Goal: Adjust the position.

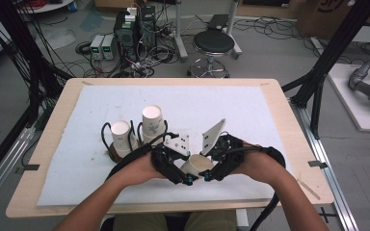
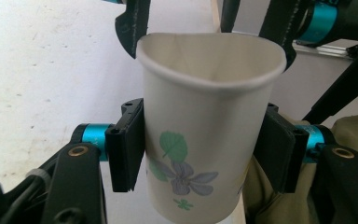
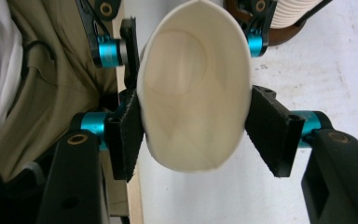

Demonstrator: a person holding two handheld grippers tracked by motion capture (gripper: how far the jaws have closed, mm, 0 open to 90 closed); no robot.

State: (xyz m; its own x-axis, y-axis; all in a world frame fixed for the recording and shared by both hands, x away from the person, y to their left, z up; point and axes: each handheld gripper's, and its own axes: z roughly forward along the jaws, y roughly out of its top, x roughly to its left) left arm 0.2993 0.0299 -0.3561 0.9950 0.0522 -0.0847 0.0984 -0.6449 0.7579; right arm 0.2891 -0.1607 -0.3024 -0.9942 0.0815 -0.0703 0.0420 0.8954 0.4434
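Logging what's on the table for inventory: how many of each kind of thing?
Paper cups: 3, one held between the grippers, two upside down, and
Brown coaster-like disc under a cup: 1
White mat: 1
Total: 5

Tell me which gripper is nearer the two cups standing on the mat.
Left. The left gripper sits just beside the standing cups; the right gripper lies beyond it, farther off.

High view: overhead, facing forward and down on the table (image 1: 279, 110).
Gripper views: close, seemingly facing each other.
Shared: paper cup (image 2: 205, 135).
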